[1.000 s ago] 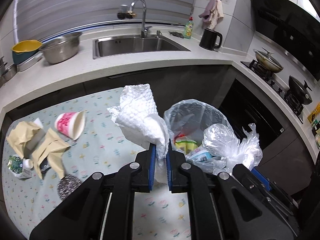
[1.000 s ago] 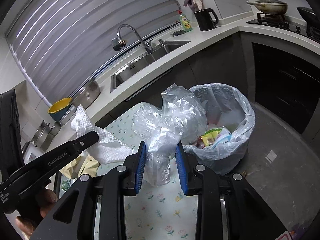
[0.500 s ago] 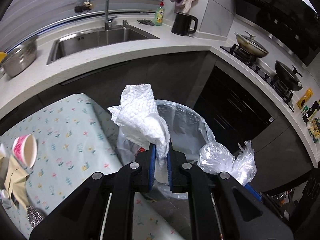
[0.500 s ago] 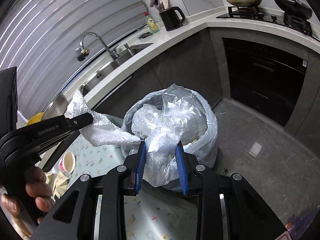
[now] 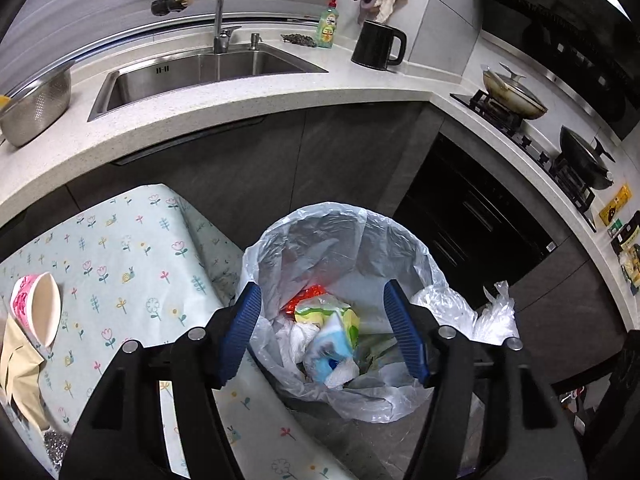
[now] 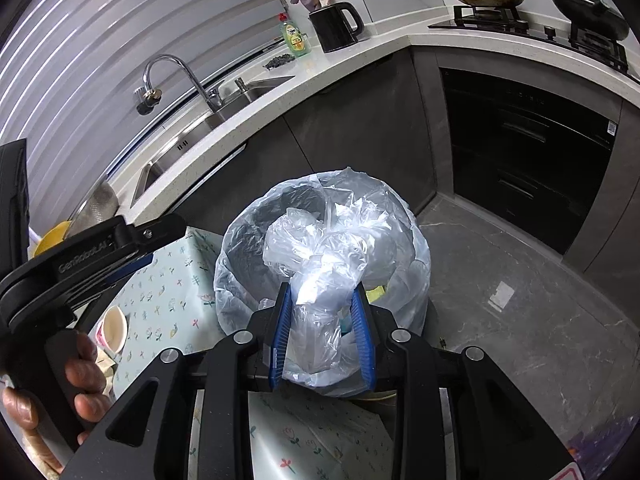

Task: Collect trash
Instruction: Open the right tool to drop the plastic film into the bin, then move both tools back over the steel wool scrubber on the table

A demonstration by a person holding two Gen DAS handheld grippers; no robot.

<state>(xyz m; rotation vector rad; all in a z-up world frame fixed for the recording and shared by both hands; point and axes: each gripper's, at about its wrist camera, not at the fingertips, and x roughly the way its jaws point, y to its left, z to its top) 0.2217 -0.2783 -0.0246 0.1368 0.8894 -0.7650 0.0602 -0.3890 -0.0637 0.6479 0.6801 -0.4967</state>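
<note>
Progress judged as partway. Bin with clear liner point(image 5: 344, 248) stands on the floor just beside the flowered tablecloth point(image 5: 132, 264) and already holds wrappers and crumpled white paper point(image 5: 336, 344). Left gripper point(image 5: 326, 332) hangs over the bin mouth, jaws just opened and now spread, nothing between them. Right gripper point(image 6: 323, 332) pinches a crumpled clear plastic bag point(image 6: 320, 256) above the liner; release not yet done. The bag's bunched neck sits in the pads, its puffed body pointing up and away from the gripper, long axis roughly along the fingers. Left on the table: a tan paper bag point(image 5: 20, 364) and a pink paper cup point(image 5: 38, 308), tipped on its side, mouth toward the bin.
</note>
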